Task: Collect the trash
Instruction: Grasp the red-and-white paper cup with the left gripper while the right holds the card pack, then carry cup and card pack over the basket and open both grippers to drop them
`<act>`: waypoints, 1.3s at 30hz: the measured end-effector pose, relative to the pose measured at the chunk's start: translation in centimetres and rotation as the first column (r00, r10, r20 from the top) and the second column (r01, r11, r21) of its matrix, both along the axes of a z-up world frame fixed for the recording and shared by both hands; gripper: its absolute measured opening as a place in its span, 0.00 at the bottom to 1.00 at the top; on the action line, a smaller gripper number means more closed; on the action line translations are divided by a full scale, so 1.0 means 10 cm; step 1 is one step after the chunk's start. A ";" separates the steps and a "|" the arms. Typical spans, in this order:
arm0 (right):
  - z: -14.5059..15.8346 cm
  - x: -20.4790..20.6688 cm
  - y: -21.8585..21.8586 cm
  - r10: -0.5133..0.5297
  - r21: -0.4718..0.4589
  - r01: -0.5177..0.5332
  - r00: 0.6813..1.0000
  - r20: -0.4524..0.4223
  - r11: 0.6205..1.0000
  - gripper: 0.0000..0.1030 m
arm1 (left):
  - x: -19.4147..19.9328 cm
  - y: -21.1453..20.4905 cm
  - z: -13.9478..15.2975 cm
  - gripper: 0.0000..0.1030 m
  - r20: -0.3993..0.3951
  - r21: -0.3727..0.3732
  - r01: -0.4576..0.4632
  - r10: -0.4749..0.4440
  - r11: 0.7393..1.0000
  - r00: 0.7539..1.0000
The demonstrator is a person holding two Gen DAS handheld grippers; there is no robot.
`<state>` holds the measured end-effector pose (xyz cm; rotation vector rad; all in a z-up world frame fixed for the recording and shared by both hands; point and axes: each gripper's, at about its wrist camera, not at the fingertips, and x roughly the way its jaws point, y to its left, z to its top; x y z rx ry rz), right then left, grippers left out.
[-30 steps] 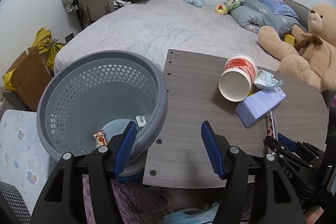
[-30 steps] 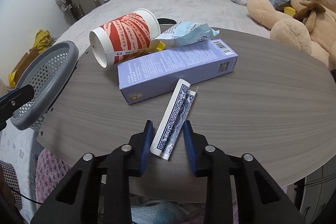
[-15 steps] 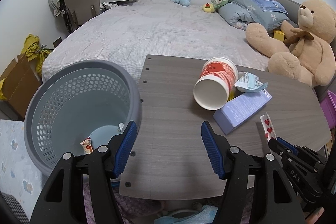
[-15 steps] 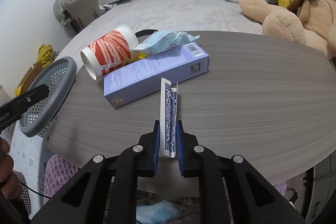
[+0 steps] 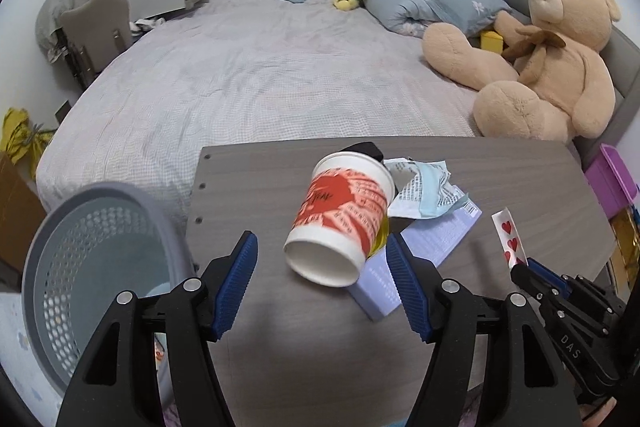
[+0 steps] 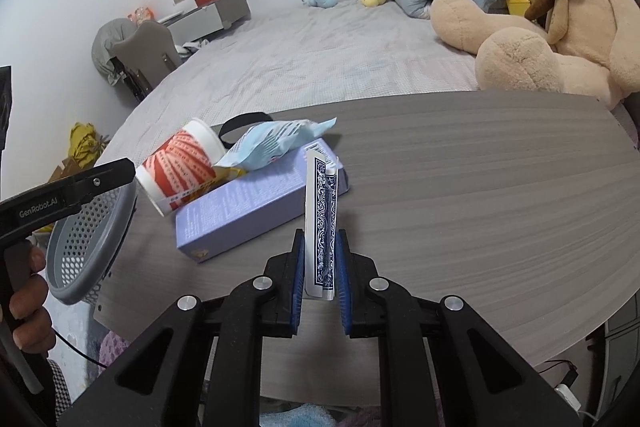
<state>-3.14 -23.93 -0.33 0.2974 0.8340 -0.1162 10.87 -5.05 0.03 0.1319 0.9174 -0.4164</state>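
My right gripper is shut on a playing card with a blue patterned back, held upright above the grey wooden table. The card's heart face shows in the left wrist view. My left gripper is open, its jaws on either side of a red-and-white paper cup lying on its side with the mouth toward me. The cup rests against a purple box, with a crumpled blue wrapper on top. A grey perforated trash basket stands left of the table.
A bed lies beyond the table with a large teddy bear, pillows and small plush toys. A chair and desk stand at the far left wall. A black strap lies behind the cup.
My right gripper closed on the card and lifted it upright off the table. My left gripper moved right from the basket to face the cup's mouth.
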 end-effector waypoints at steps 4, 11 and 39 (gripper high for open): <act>0.02 0.05 -0.09 -0.010 0.016 0.010 1.000 0.005 1.000 0.14 | 0.12 -0.11 -0.04 0.63 -0.038 0.008 0.055 -0.055 0.998 0.998; 0.00 0.08 -0.18 -0.019 0.044 0.019 1.000 0.008 0.999 0.14 | 0.28 -0.22 -0.19 0.64 -0.088 0.039 0.094 -0.090 0.995 0.992; 0.00 0.07 -0.22 -0.036 0.054 0.035 0.999 0.009 0.998 0.14 | 0.24 -0.16 -0.28 0.57 -0.109 0.001 0.062 -0.062 0.998 0.992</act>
